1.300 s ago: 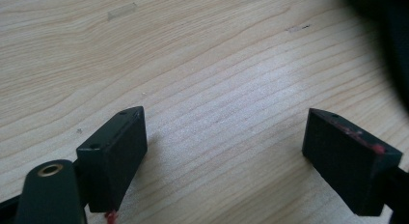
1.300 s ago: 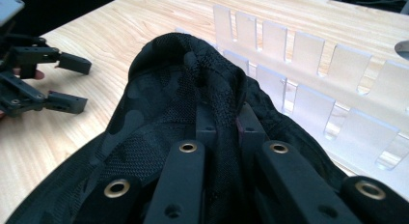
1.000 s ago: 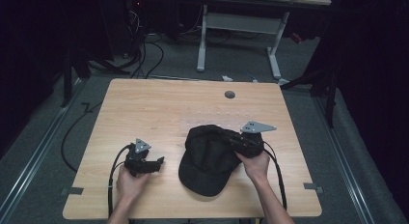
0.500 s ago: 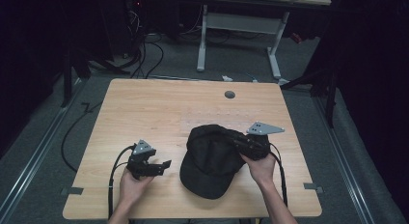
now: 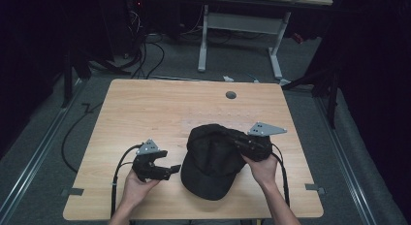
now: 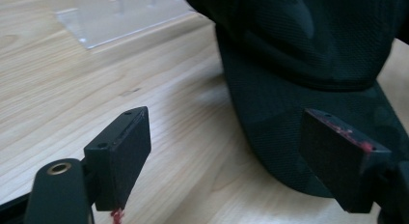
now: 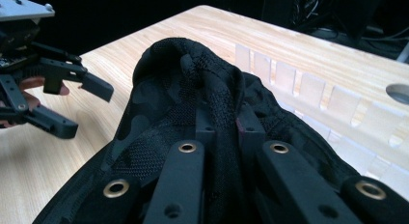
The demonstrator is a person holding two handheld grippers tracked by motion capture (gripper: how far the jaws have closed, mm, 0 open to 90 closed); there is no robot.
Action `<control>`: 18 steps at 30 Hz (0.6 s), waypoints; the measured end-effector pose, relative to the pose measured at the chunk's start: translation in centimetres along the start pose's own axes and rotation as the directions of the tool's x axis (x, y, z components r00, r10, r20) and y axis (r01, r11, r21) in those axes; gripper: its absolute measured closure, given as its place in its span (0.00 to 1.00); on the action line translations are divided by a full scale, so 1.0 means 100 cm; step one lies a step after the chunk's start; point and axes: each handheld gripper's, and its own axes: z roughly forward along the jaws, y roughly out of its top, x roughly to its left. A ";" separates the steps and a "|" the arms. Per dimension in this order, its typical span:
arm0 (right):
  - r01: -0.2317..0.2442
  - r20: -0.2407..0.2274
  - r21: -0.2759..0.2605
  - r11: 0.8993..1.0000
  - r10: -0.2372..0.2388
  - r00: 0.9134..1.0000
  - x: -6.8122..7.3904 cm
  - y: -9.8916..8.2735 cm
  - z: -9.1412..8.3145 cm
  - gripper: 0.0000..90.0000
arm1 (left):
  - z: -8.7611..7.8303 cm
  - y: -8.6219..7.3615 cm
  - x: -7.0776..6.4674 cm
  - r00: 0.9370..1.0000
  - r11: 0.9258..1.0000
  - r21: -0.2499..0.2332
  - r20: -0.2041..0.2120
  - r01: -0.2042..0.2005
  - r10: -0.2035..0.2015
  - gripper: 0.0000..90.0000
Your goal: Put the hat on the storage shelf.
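Cap [image 5: 213, 159] lies on the near half of the table [image 5: 160, 108], brim toward the person, between the two grippers. From the high view its black cloth reads as one dark mass, and the right gripper [image 5: 242, 143] merges with the crown's right side; how its jaws stand is hard to judge from there. The right gripper view settles it: the two jaws are pressed together on a raised fold of the crown's mesh cloth, which bunches up into a ridge just past the pads. That view also brings out a faint camouflage pattern on the cap [image 7: 188, 103] and a row of pale rectangular marks across the table [image 7: 337, 55] beyond it, possibly a clear plastic piece.

The left gripper [image 5: 162, 169] sits on the person's left hand [image 5: 138, 186], just beside the brim. From above it looks close to the cap but the gap is unclear. The left gripper view shows its jaws spread wide with nothing between them, the left pad over bare wood and the right pad in front of the brim [image 6: 289, 113]. Whether that pad touches the brim I cannot tell. The right gripper view catches the left gripper [image 7: 84, 108] side-on, jaws apart, clear of the crown.

A round grommet [image 5: 230, 95] sits in the table's far edge, well apart from the cap.
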 end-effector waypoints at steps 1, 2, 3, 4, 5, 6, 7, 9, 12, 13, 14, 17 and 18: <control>0.006 -0.003 -0.004 1.000 -0.006 1.000 0.001 0.002 0.000 0.93 | 0.001 0.001 -0.001 1.000 1.000 0.006 0.015 -0.002 0.002 0.22; 0.009 -0.008 -0.007 1.000 -0.010 1.000 0.002 0.003 0.000 0.93 | 0.003 0.002 -0.001 1.000 1.000 0.014 0.021 -0.005 0.005 0.21; 0.013 -0.015 -0.013 1.000 -0.013 1.000 0.002 0.004 0.000 0.93 | 0.004 0.003 -0.002 1.000 1.000 0.024 0.025 -0.009 0.009 0.21; 0.018 -0.019 -0.017 1.000 -0.018 1.000 0.003 0.005 0.001 0.93 | 0.006 0.004 -0.003 0.999 0.999 0.033 0.030 -0.013 0.012 0.21; 0.023 -0.022 -0.024 0.999 -0.024 0.999 0.003 0.006 0.001 0.93 | 0.007 0.005 -0.003 0.999 0.999 0.043 0.035 -0.018 0.016 0.21; 0.030 -0.023 -0.029 0.999 -0.031 0.999 0.004 0.007 0.002 0.93 | 0.008 0.006 -0.003 0.999 0.998 0.052 0.039 -0.022 0.020 0.21; 0.030 -0.028 -0.032 0.999 -0.030 0.999 0.005 0.007 0.003 0.93 | 0.009 0.007 -0.003 0.999 0.998 0.058 0.042 -0.024 0.021 0.21; 0.041 -0.039 -0.038 0.998 -0.043 0.998 0.006 0.008 0.005 0.93 | 0.010 0.010 -0.004 0.999 0.998 0.065 0.050 -0.022 0.019 0.21; 0.062 -0.057 -0.040 0.997 -0.064 0.996 0.008 0.010 0.007 0.93 | 0.012 0.013 -0.005 0.998 0.997 0.069 0.064 -0.021 0.017 0.22; 0.065 -0.063 -0.043 0.997 -0.068 0.996 0.009 0.011 0.008 0.93 | 0.013 0.014 -0.005 0.998 0.997 0.072 0.066 -0.024 0.019 0.22; 0.071 -0.068 -0.048 0.996 -0.074 0.995 0.010 0.012 0.008 0.93 | 0.013 0.015 -0.005 0.998 0.997 0.075 0.067 -0.025 0.020 0.22; 0.092 -0.081 -0.062 0.994 -0.097 0.992 0.012 0.016 0.009 0.93 | 0.014 0.018 -0.003 0.997 0.997 0.076 0.081 -0.021 0.014 0.24; 0.100 -0.083 -0.067 0.993 -0.106 0.991 0.012 0.017 0.008 0.93 | 0.015 0.018 -0.002 0.996 0.997 0.075 0.093 -0.015 0.008 0.25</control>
